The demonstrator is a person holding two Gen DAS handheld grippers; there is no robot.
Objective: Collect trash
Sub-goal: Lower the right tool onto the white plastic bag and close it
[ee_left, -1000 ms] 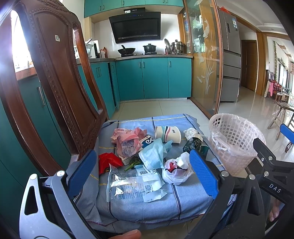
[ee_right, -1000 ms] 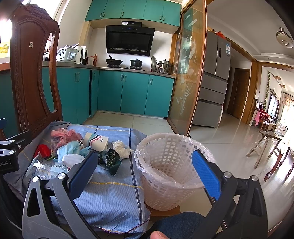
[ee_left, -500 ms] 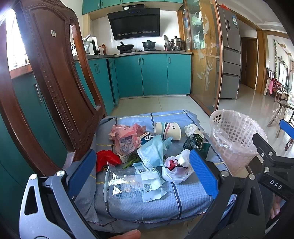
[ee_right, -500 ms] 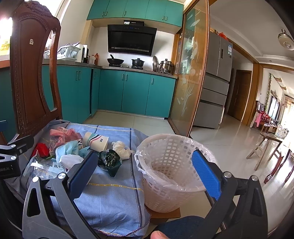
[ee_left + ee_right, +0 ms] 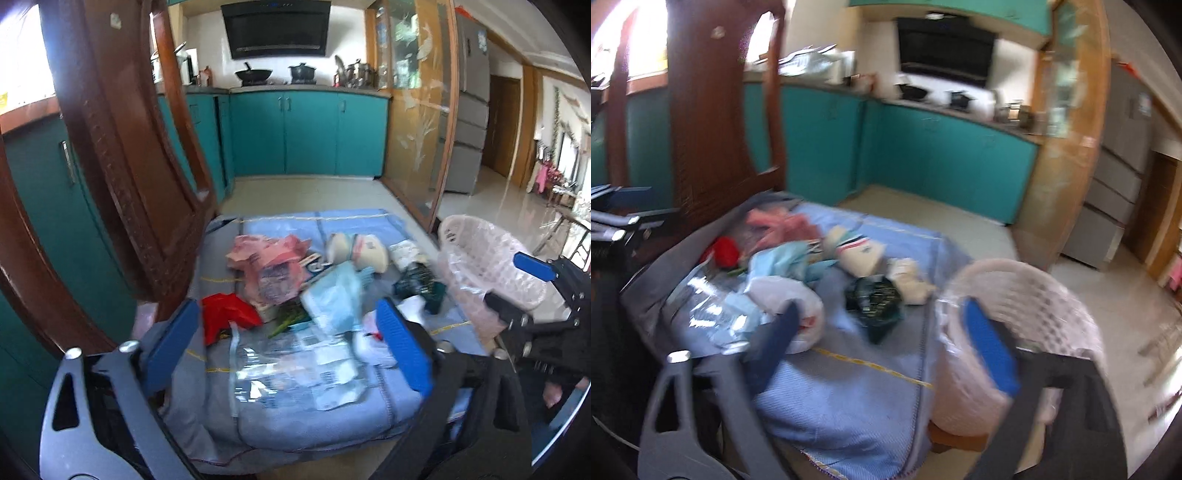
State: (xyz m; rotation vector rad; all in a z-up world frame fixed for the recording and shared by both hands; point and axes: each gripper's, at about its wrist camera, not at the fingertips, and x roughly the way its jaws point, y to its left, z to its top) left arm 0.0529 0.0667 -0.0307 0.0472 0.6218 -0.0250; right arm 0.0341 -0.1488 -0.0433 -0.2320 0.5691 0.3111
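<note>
Two grippers hang over a heap of trash that lies on a blue cloth [image 5: 295, 417] spread over a chair seat. Our left gripper [image 5: 291, 343] has its jaws closing, yet the blue pads are spread apart with nothing pinched; a clear plastic wrapper [image 5: 295, 369] lies on the cloth between and below them. Our right gripper [image 5: 886, 347] is closing its jaws too, and they grip nothing; its left pad is in front of a white bag [image 5: 790, 299], its right pad in front of the basket [image 5: 1027, 295].

The trash sits in one loose pile: a red scrap [image 5: 225, 314] at the left, a pink bag [image 5: 269, 266] behind it, a light blue mask [image 5: 336, 299] in the middle, a paper cup [image 5: 358, 247] on its side at the back, and a dark green wrapper [image 5: 875, 295] near the cloth's right edge. A crumpled white tissue [image 5: 910, 280] touches that wrapper.

The white basket, lined with clear plastic, stands just beside the cloth on the right. The carved chair back [image 5: 122, 147] rises at the left. Both views are blurred.
</note>
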